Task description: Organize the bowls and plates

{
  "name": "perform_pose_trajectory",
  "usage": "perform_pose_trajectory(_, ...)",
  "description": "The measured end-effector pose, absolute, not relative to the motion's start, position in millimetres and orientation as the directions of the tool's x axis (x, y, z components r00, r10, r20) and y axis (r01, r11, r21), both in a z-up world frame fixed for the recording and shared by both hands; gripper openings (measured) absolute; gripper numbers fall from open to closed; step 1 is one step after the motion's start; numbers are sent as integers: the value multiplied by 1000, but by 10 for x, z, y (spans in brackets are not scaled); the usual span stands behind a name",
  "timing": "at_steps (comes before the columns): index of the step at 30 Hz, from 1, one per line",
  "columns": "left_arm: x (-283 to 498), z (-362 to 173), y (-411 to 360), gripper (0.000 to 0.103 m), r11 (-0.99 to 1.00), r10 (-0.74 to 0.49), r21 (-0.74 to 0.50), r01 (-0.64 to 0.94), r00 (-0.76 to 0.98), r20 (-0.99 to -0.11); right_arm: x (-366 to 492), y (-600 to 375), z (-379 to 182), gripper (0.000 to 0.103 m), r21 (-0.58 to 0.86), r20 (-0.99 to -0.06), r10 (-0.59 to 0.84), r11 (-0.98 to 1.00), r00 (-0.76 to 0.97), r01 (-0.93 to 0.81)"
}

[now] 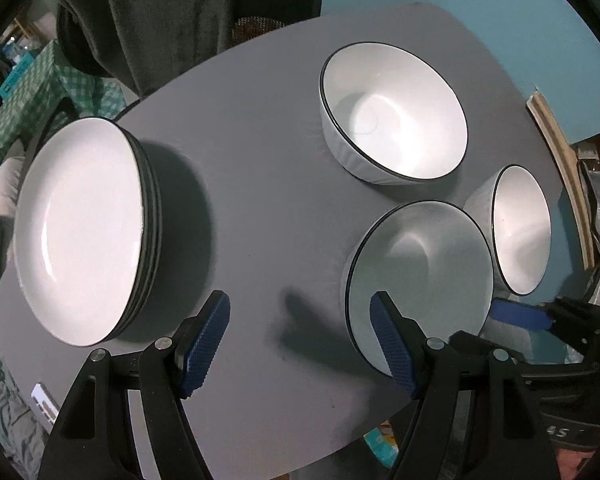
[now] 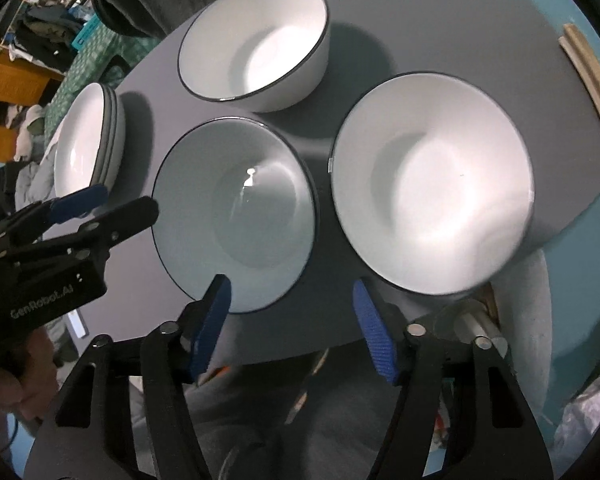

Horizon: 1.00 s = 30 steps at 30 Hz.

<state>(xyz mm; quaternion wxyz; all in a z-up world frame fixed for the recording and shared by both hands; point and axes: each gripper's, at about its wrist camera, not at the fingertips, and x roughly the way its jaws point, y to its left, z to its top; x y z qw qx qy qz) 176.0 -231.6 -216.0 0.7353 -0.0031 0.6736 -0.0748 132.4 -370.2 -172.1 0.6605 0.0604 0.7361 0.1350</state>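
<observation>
A stack of white plates with dark rims sits at the left of the grey table; it also shows in the right wrist view. Three white bowls stand on the right: a far bowl, a near shaded bowl, and a right bowl. My left gripper is open and empty above the table, between the plates and the near bowl. My right gripper is open and empty at the table's near edge, between the near bowl and the right bowl.
A green checkered cloth and a dark chair with grey fabric lie beyond the table's far left. A wooden strip runs along the right side. A small white object lies near the table's front left edge.
</observation>
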Motion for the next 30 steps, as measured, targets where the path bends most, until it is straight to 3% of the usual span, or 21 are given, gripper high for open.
perform_pose_trajectory(9, 1853, -2285, -2351, 73, 983, -154, -146, 114, 62, -986, 1394, -3678, -1780, 45, 258, -961, 244, 961, -131, -104)
perform_pose_trajectory(11, 1865, -2324, -2367, 60, 983, -151, -145, 113, 54, -987, 1409, -3663, -1758, 44, 248, -965, 234, 961, -118, -125)
perform_pose_trajectory(15, 1917, -2391, -2407, 49, 981, -163, -159, 113, 31, -986, 1417, -3597, -1783, 41, 209, -976, 193, 963, -106, -172)
perform_pose_trajectory(19, 1926, -2450, -2458, 32, 978, -176, -175, 115, 1, -984, 1433, -3635, -1801, 36, 179, -982, 162, 966, -101, -186)
perform_pose_trajectory(23, 1858, -2461, -2481, 16, 978, -179, -179, 109, -4, -984, 1434, -3665, -1794, 25, 136, -989, 117, 964, -93, -227)
perform_pose_trajectory(26, 1780, -2464, -2485, 13, 976, -193, -193, 96, -9, -981, 1483, -3642, -1795, 16, 149, -986, 125, 957, -110, -250)
perform_pose_trajectory(30, 1696, -2445, -2422, 13, 982, -170, -170, 80, 1, -985, 1534, -3516, -1761, 14, 134, -989, 108, 938, -97, -319)
